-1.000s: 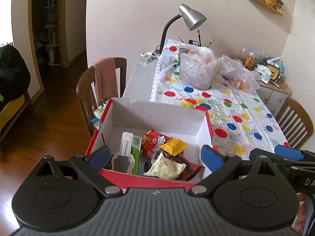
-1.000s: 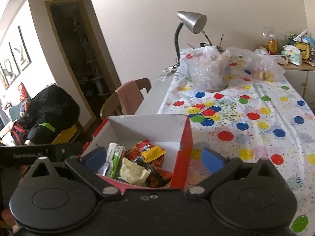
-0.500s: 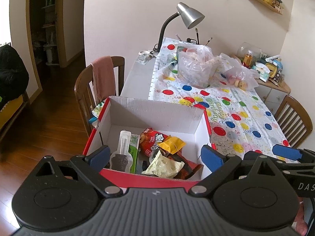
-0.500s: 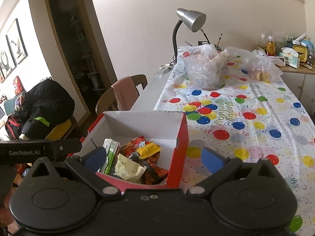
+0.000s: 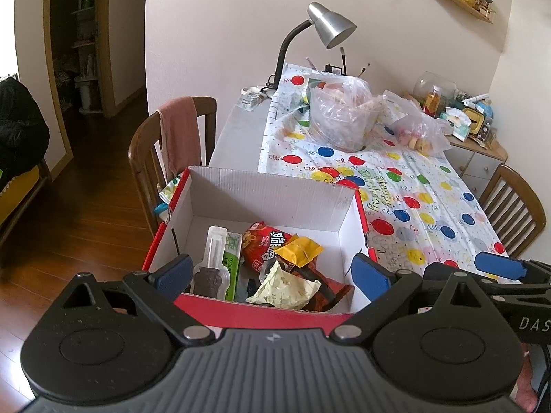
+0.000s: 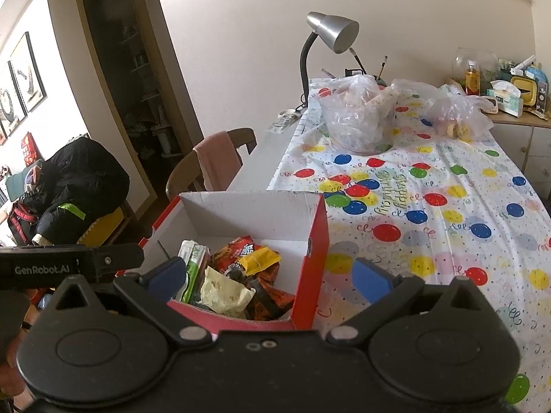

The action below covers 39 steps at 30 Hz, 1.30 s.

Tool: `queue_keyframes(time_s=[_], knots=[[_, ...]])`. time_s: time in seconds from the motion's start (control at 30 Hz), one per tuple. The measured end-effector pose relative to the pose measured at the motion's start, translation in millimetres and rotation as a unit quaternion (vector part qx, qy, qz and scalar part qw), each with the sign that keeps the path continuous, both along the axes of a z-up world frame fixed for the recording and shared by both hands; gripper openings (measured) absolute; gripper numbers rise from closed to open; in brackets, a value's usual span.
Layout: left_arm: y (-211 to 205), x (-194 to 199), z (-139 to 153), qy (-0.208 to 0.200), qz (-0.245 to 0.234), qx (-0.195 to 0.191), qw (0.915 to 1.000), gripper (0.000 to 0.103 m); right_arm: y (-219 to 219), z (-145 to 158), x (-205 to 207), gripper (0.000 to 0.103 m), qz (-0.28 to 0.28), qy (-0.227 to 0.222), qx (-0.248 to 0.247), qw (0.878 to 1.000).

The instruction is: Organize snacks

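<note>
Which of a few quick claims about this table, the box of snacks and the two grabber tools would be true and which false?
1. The red box holds several snack packets. True.
2. The left gripper is clamped on the yellow packet. False: its jaws are spread wide and grip nothing.
3. The desk lamp stands at the far end of the table. True.
4. The tablecloth is plain white. False: it is printed with coloured balloons.
5. The right gripper is open. True.
6. The clear plastic bags lie inside the box. False: they sit on the table beyond it.
</note>
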<state>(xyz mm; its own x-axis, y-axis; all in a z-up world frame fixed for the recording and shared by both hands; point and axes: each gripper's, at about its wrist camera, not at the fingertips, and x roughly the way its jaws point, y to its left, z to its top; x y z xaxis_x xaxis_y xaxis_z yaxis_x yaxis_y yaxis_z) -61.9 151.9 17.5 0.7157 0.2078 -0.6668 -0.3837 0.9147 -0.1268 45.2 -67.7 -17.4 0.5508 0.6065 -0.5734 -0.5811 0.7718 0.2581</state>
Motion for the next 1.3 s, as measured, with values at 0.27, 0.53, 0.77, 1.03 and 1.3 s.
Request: queue_keyframes(time_s=[0.27,0.53,0.77,1.03,1.3], knots=[[-1.0,-0.5,-4.0,0.001,-0.003,-0.003,1.0,0.099,0.1,0.5,-0.7,0.103,0.001,-0.002,-0.001,1.0],[-1.2,-0.8,-4.1,0.001,-0.003,-0.002,1.0,0.099,-0.3,0.6,-1.4,0.103,0.001,-0.001,-0.001,1.0],[-2.0,-0.8,-5.6,0.005,-0.005,-0.003,1.0,0.099,0.3,0.3,-1.9,0.103,0.003,0.0,-0.001,1.0],[-1.5,0.2,-6.2,0.01,-0.004,-0.004,0.9999,0.099,-0.6,-0.1,-1.4,0.103,0.001,0.003,-0.002,1.0],[-0.4,-0.8,-7.4,0.011,-0.004,-0.006,0.9999,0.099,-0.6,0.1,-1.4,0.103,0.001,0.002,-0.002,1.0]])
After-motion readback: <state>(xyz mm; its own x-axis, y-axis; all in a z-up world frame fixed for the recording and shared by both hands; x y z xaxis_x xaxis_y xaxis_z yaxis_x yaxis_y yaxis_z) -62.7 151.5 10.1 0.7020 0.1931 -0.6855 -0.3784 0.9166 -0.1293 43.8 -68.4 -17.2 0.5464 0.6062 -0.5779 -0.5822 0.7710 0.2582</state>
